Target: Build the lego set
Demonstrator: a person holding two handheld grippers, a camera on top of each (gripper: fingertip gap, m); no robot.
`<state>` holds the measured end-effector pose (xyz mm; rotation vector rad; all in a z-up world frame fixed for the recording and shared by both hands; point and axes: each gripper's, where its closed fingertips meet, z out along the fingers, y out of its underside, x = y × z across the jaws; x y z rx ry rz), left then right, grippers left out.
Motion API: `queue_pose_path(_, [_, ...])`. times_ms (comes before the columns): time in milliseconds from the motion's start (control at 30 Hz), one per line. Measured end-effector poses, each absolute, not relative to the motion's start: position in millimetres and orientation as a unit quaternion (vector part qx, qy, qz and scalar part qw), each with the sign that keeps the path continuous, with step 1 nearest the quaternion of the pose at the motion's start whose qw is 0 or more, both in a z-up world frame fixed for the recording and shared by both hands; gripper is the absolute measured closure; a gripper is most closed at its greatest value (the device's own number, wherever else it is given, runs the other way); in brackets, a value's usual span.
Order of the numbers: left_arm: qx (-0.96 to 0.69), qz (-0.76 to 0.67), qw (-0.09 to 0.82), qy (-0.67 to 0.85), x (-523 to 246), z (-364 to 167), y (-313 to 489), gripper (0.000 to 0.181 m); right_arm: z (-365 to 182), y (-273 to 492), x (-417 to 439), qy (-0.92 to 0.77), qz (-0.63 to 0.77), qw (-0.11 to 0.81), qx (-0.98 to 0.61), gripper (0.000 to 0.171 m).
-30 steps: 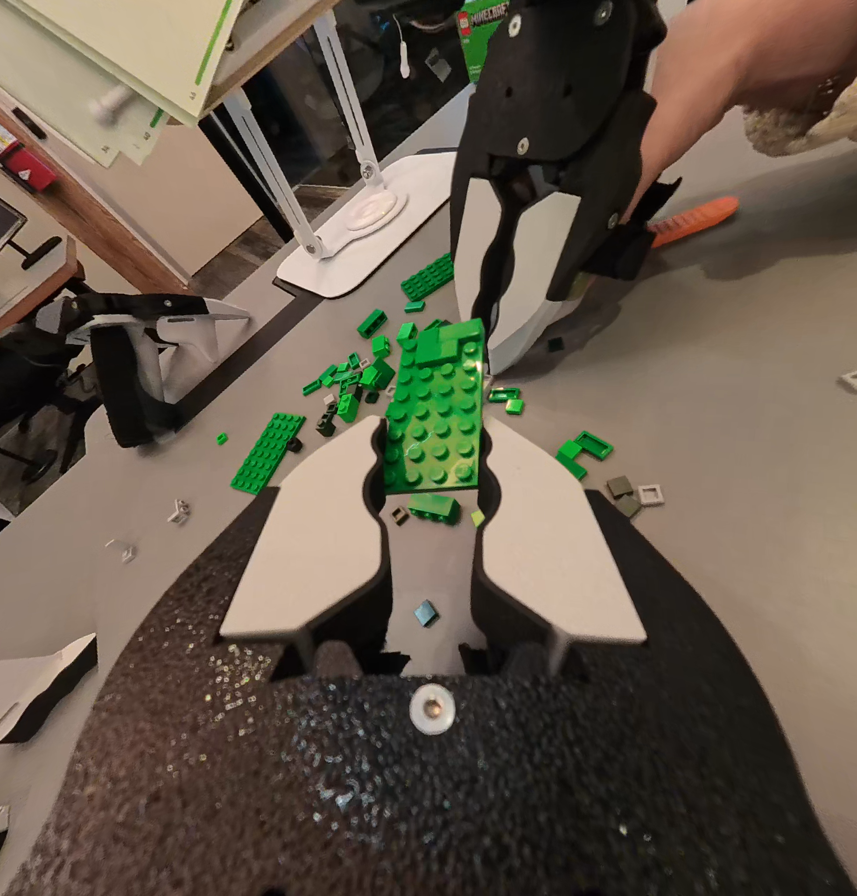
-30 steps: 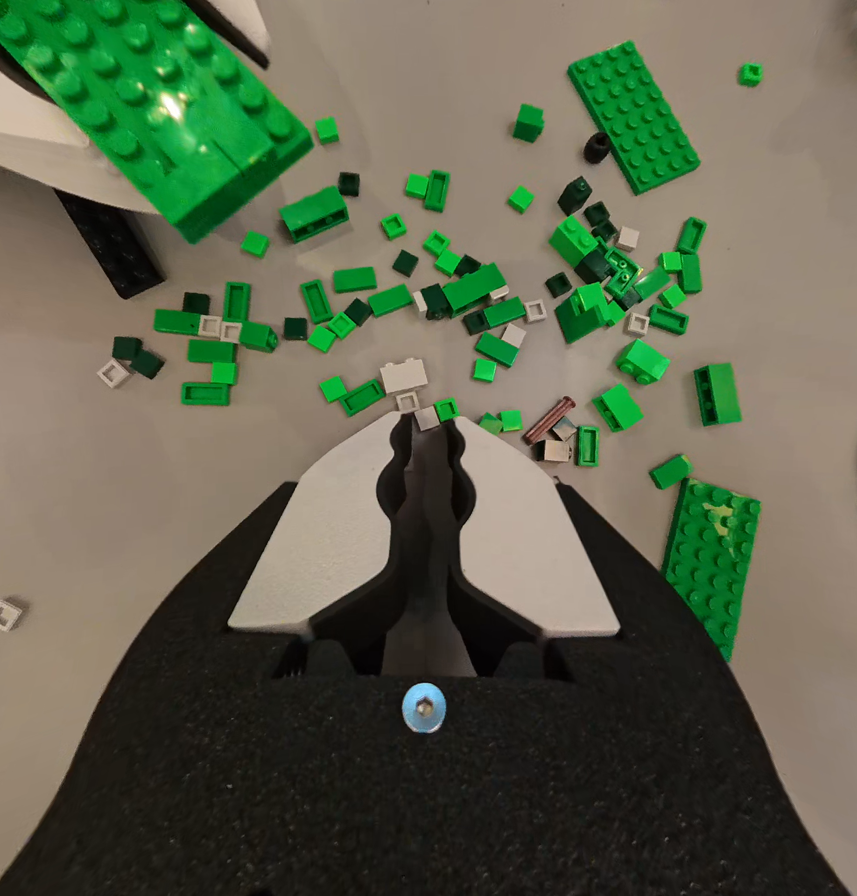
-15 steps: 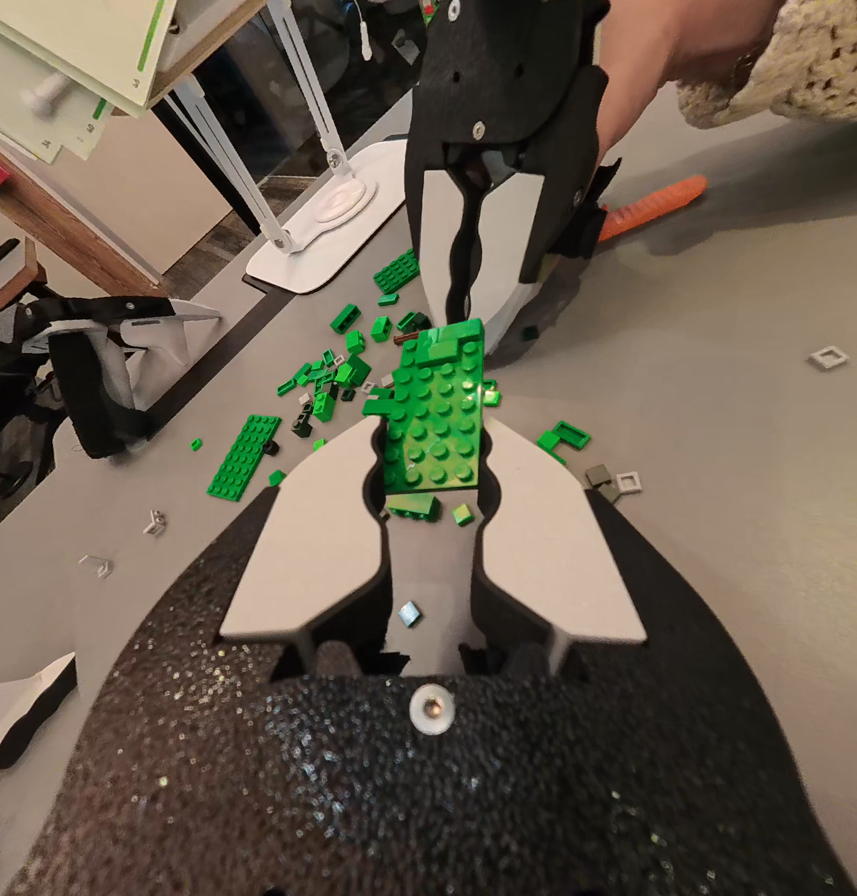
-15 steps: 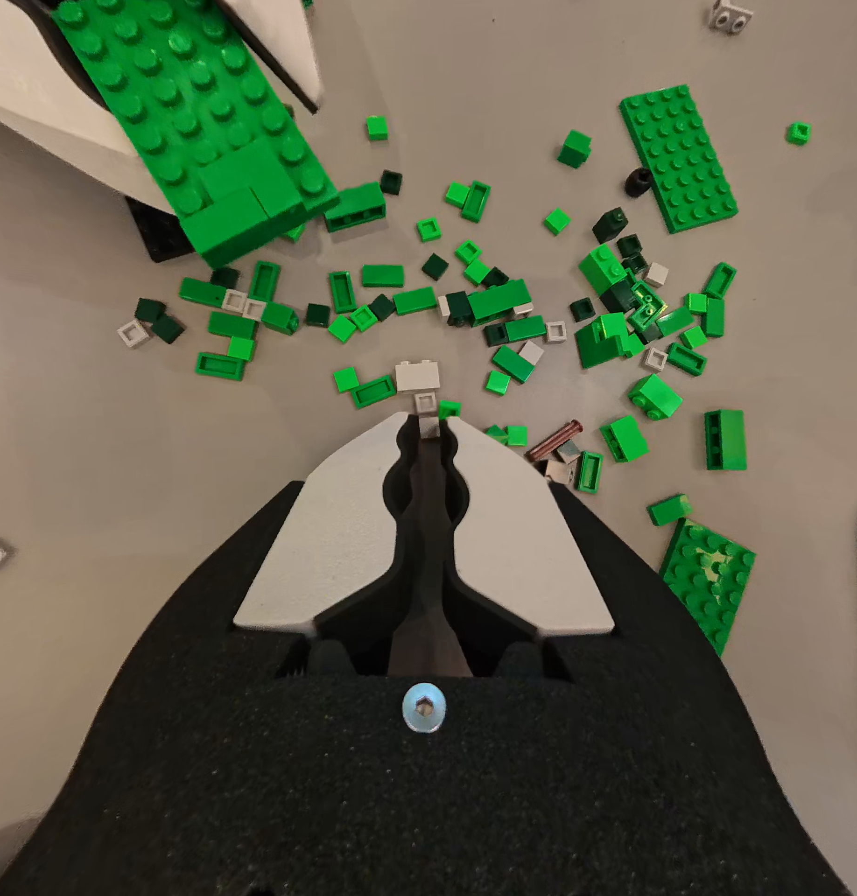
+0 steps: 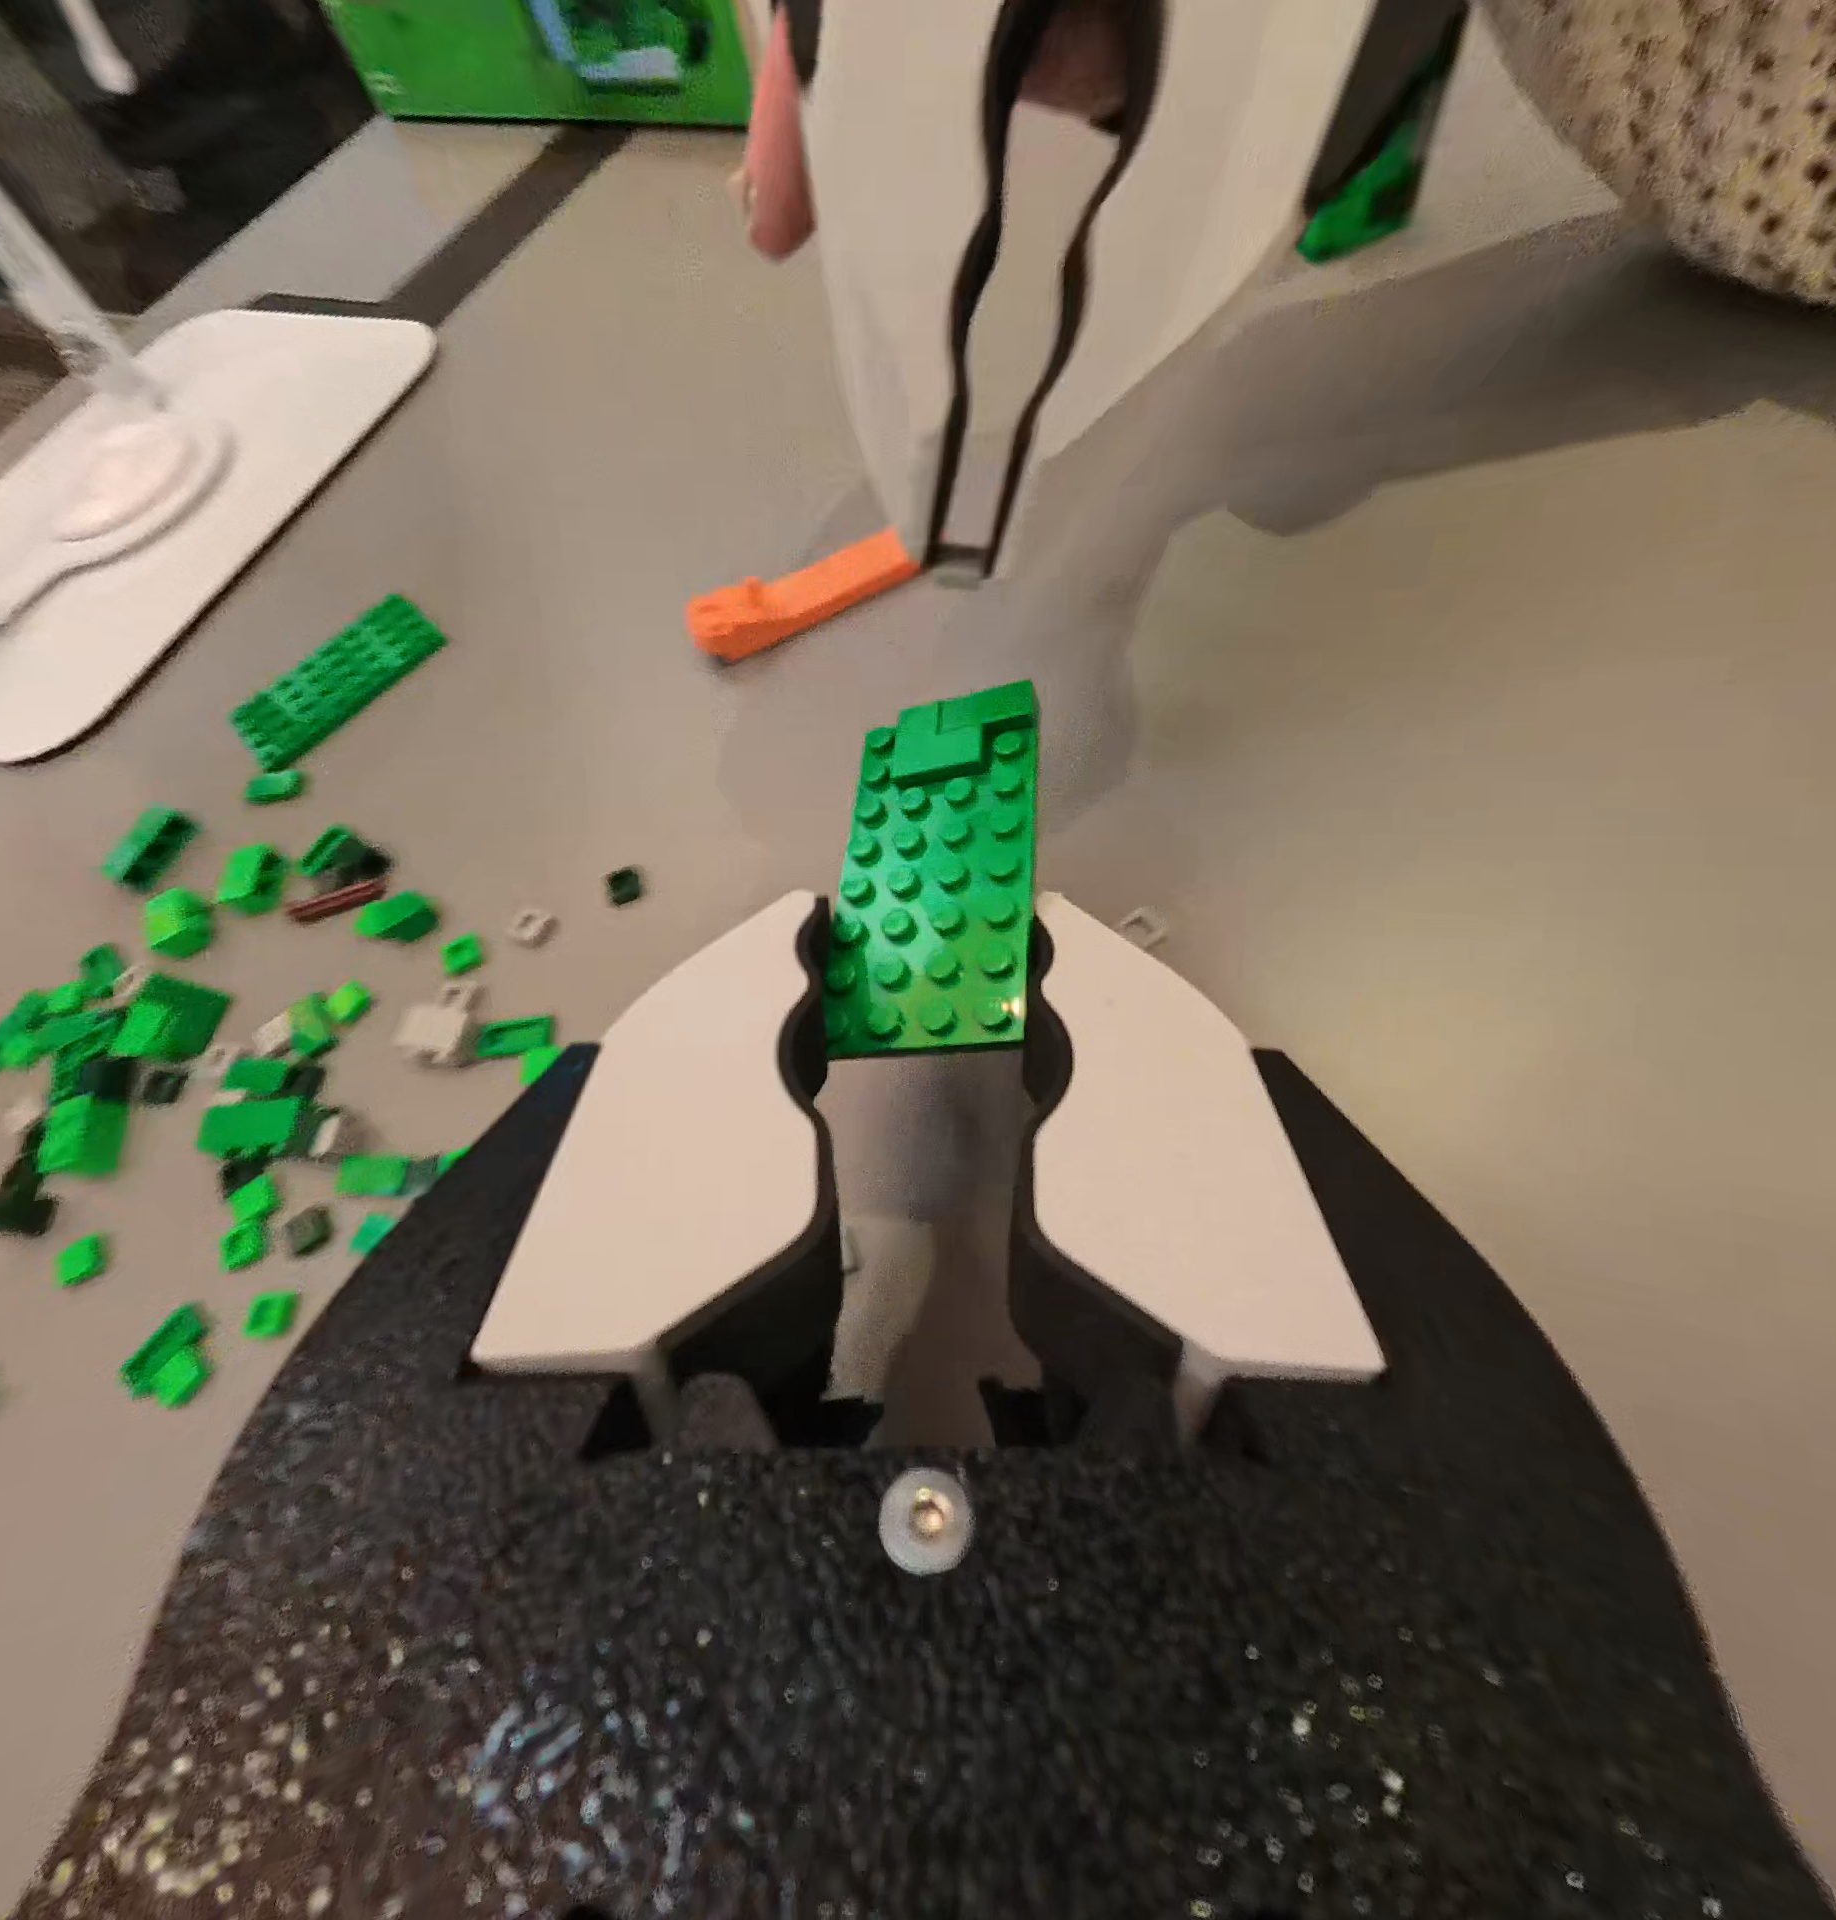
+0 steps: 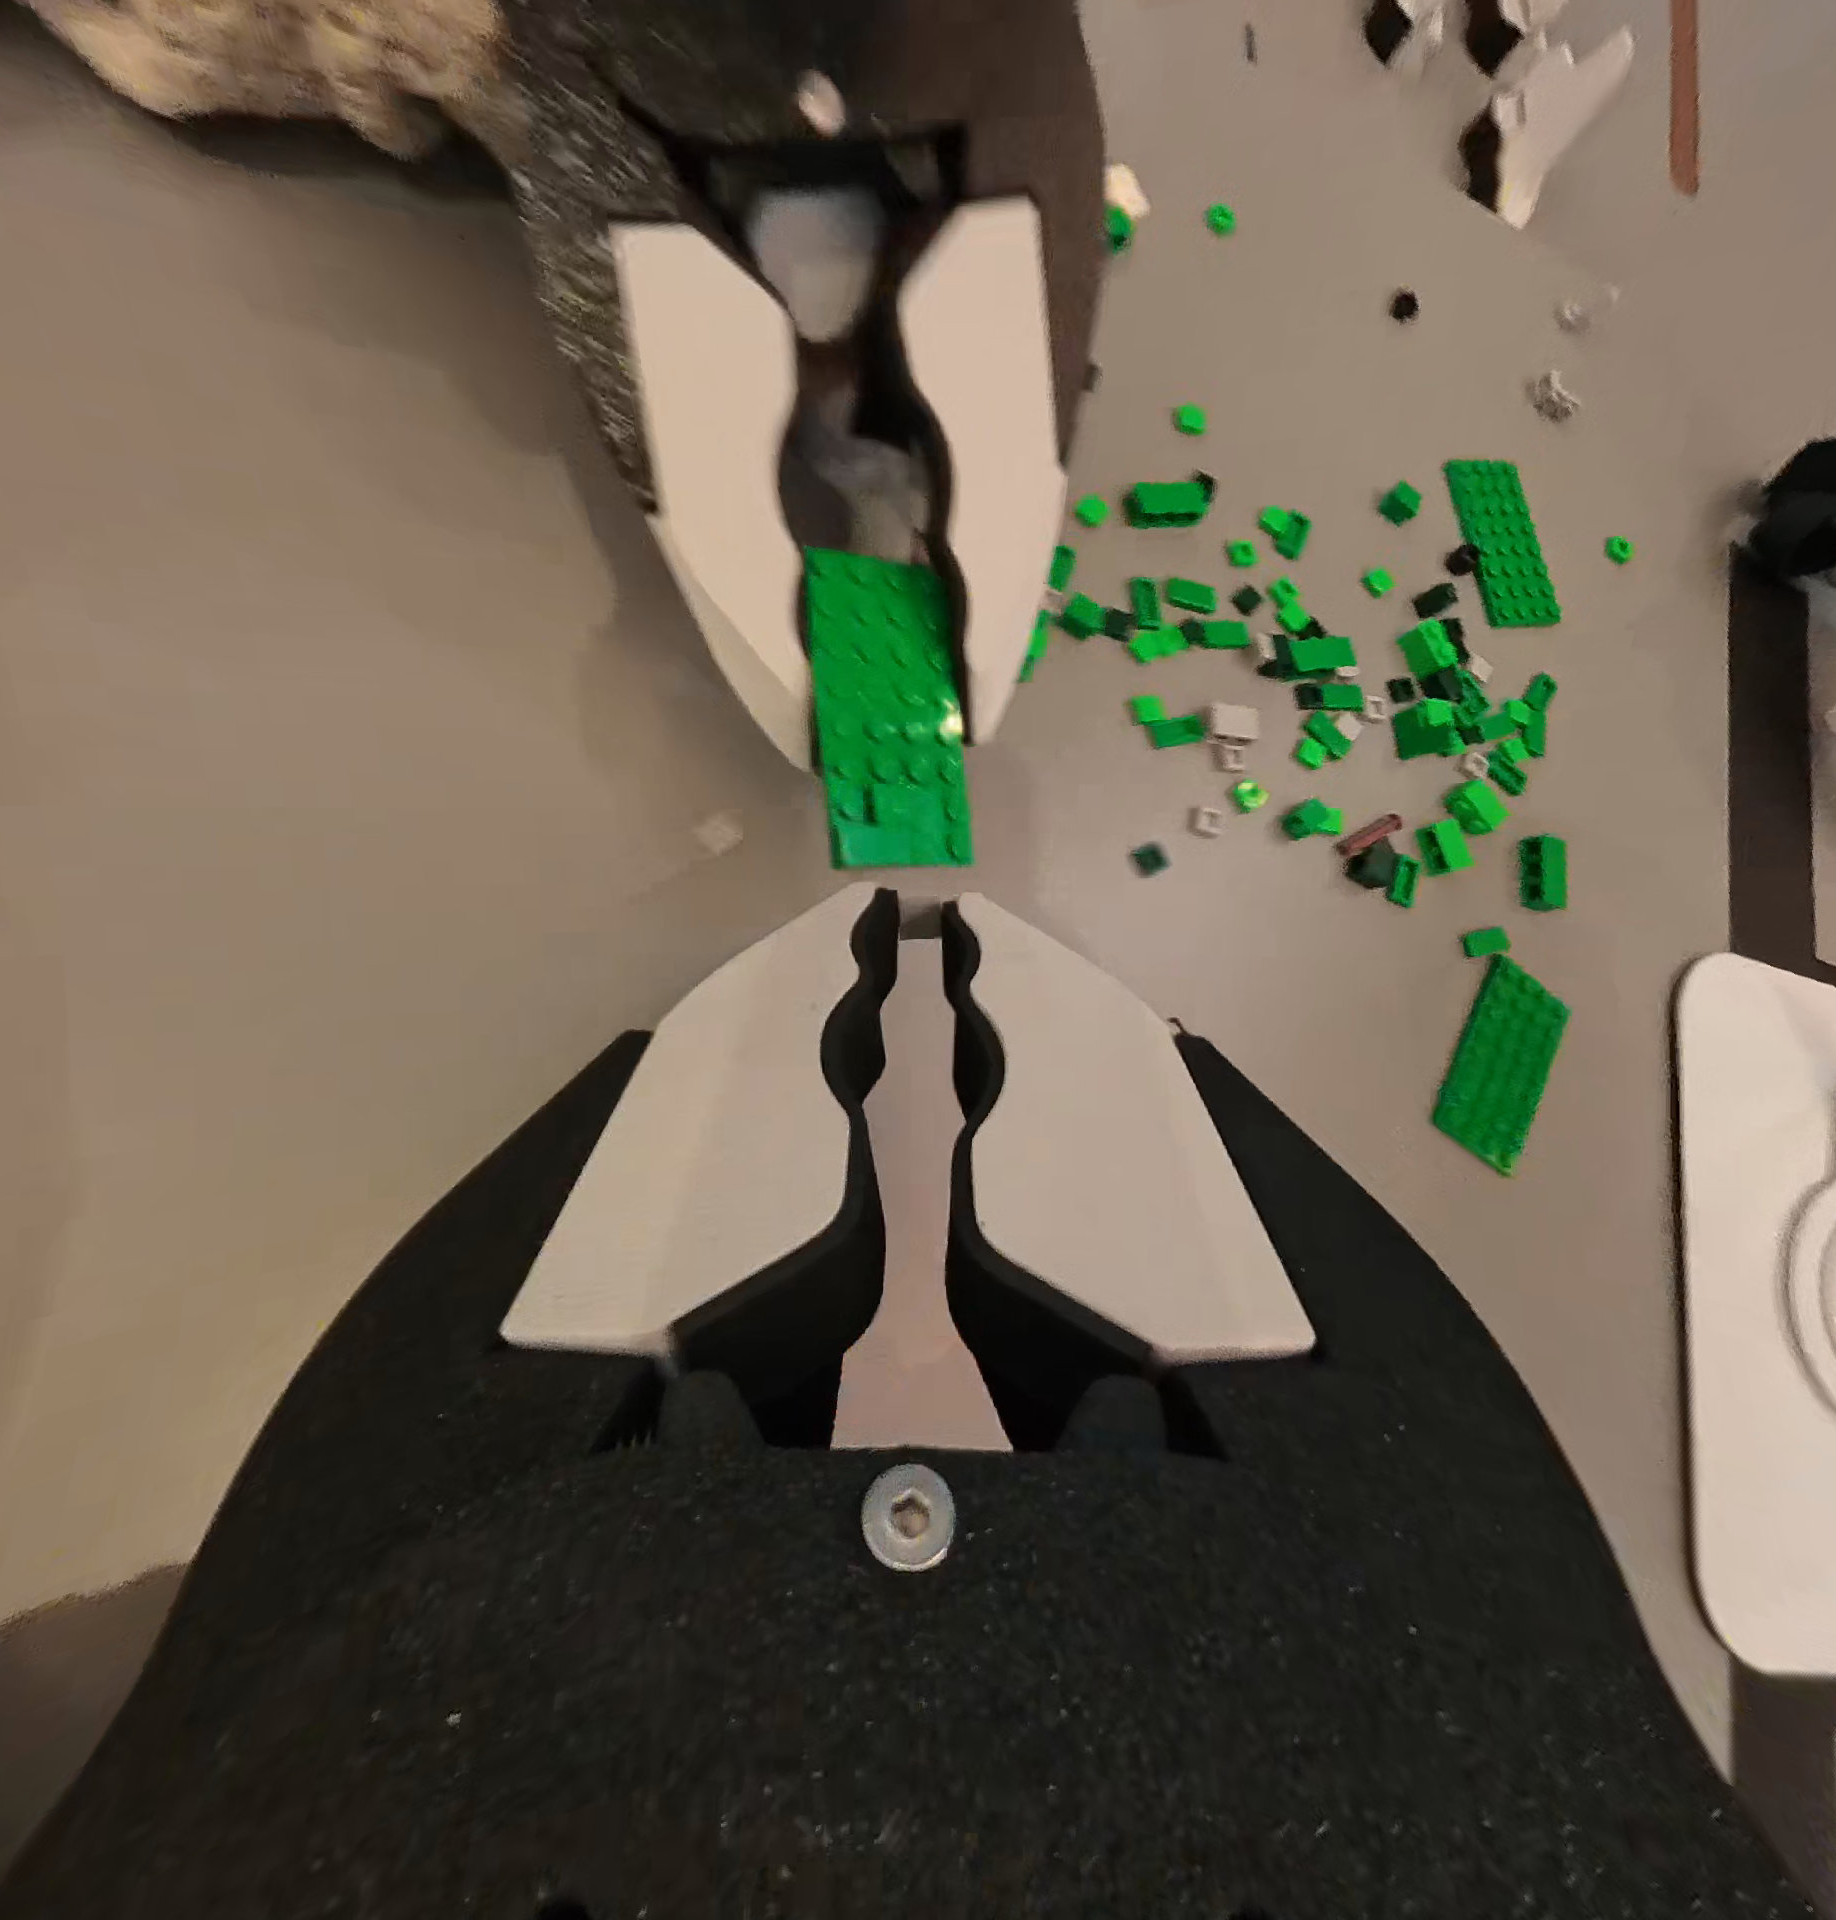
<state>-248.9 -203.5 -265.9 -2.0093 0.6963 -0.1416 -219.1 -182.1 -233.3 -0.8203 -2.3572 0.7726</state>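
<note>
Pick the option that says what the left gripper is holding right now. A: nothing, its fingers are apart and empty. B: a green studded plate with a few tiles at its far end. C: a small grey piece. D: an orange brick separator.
B: the left gripper has its two fingers closed on the sides of the green plate, which juts forward above the table.

Black textured claw [image 5: 929,935] bodies, pale wavy-edged fingers [image 5: 685,1122], silver screw [image 5: 926,1538], cream knitted sleeve [image 5: 1745,135]

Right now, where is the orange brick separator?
In the left wrist view, the orange brick separator lies on the grey table, beyond the held green plate, beside the right gripper.
</note>
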Motion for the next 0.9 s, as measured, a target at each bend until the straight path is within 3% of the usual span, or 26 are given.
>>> queue_pose_path(267, [-0.821, -0.082, 0.46, 0.329, -207.9, -278.9, -206.8, 0.148, -244.4, -206.4, -181.4, -0.888, 0.274, 0.232, -0.289, 0.163])
queue_pose_path(900, [-0.815, -0.09, 0.468, 0.331, -203.9, -275.7, -206.8, 0.148, -255.3, -211.4, -186.3, -0.886, 0.273, 0.217, -0.306, 0.16])
